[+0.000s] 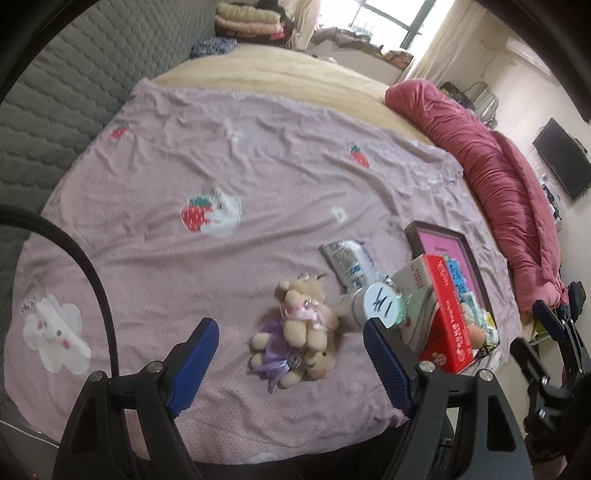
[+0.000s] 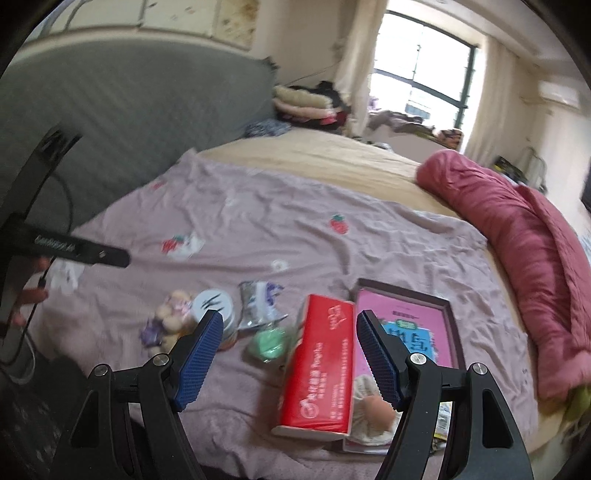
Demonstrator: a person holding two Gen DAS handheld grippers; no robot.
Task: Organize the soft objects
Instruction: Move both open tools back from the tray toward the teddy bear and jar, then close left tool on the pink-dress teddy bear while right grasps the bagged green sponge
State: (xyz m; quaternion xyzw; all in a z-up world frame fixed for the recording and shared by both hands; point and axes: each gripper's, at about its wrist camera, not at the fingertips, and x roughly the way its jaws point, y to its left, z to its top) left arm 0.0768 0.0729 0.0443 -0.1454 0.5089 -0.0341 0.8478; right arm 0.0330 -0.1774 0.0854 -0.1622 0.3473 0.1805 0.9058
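A bundle of small beige plush bears with purple and pink ribbons (image 1: 299, 328) lies on the pink bedspread (image 1: 221, 166). My left gripper (image 1: 291, 362) is open and empty, its blue pads either side of the bears and just short of them. The bears also show in the right wrist view (image 2: 170, 317). My right gripper (image 2: 290, 358) is open and empty above a red tissue pack (image 2: 321, 369), which leans on a dark box (image 2: 424, 325) holding a pink book. A green soft thing (image 2: 269, 343) lies left of the pack.
A white-lidded can (image 1: 376, 302) and a silver packet (image 1: 349, 262) lie beside the bears. A rolled red quilt (image 1: 491, 184) runs along the bed's right side. A grey padded headboard (image 1: 55, 92) stands to the left. Folded blankets (image 1: 247, 18) sit at the far end.
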